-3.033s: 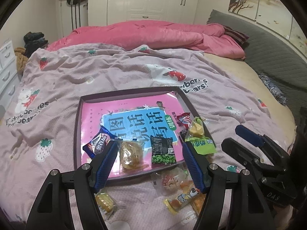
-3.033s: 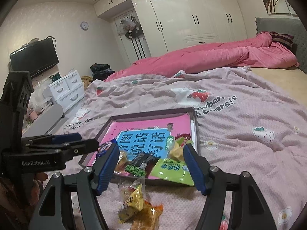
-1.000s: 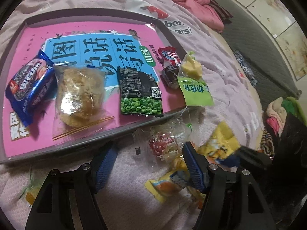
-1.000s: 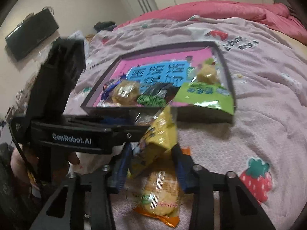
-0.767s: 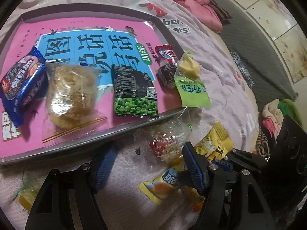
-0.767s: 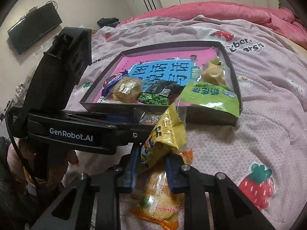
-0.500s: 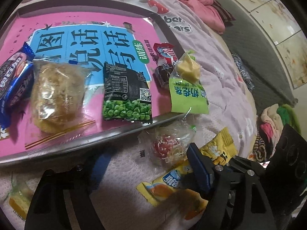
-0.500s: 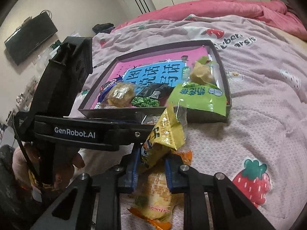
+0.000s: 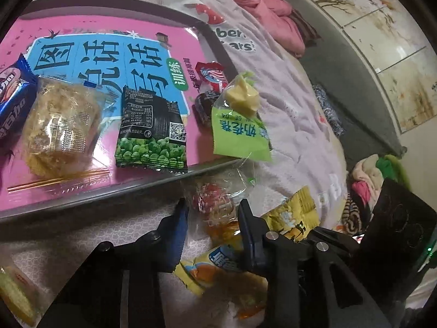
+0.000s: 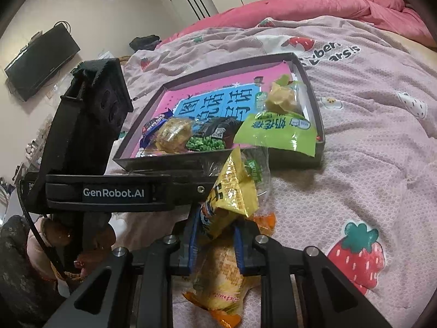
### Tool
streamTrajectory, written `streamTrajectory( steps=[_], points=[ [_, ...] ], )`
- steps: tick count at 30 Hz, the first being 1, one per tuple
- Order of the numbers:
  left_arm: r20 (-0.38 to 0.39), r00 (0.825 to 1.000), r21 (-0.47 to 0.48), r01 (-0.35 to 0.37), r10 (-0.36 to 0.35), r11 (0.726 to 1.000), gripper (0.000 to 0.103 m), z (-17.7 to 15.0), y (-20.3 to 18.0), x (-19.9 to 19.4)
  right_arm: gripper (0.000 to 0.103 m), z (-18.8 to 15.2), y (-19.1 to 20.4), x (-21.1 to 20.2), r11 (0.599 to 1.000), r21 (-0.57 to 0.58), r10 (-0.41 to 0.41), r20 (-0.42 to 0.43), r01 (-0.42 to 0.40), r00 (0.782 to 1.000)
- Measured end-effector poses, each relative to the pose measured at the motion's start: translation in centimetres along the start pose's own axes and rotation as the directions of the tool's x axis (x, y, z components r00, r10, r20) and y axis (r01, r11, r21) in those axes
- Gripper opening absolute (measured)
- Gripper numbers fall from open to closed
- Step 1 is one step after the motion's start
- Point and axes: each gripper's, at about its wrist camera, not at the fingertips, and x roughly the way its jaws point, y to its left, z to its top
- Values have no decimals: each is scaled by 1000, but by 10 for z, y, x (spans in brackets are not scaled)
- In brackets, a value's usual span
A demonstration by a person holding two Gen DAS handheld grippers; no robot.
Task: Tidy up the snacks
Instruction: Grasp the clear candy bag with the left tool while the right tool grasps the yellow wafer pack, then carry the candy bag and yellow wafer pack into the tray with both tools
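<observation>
Low in the frame, the right gripper (image 10: 214, 236) pinches a yellow snack packet (image 10: 232, 194). The left gripper (image 9: 211, 218) is closing around a clear red-sweet packet (image 9: 215, 199), seemingly gripping it. Beyond, the tray (image 10: 314, 93) holds more snacks.

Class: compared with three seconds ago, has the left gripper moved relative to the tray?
Yes. The left gripper dropped in toward the tray's near rim, its jaws closing around the clear-wrapped snack.

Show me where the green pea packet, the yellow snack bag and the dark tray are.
green pea packet (image 9: 151, 147), left wrist view: pea picture.
yellow snack bag (image 10: 232, 191), right wrist view: upper half.
dark tray (image 10: 169, 161), right wrist view: near wall.
</observation>
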Motion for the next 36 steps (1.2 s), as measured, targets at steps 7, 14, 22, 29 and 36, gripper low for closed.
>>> streamTrajectory(
  steps=[7,14,22,29,36],
  points=[
    [51,999,-17,16,-15,1000,36,-2,1,-28,19,2,-1,-17,1000,13,4,58,-5,998],
    [146,984,31,-104,98,994,36,-5,-10,-74,18,9,5,-26,1000,-14,17,120,-16,993],
    [245,949,38,-213,198,976,36,-4,-9,-112,16,20,8,-40,999,-31,41,219,-35,975],
    [269,937,1,-234,225,972,37,3,4,-120,16,35,3,-40,999,-21,41,259,-37,965],
    [324,896,-48,-304,303,951,37,10,22,-142,16,53,-3,-42,999,-2,51,308,-53,950]
  ],
)
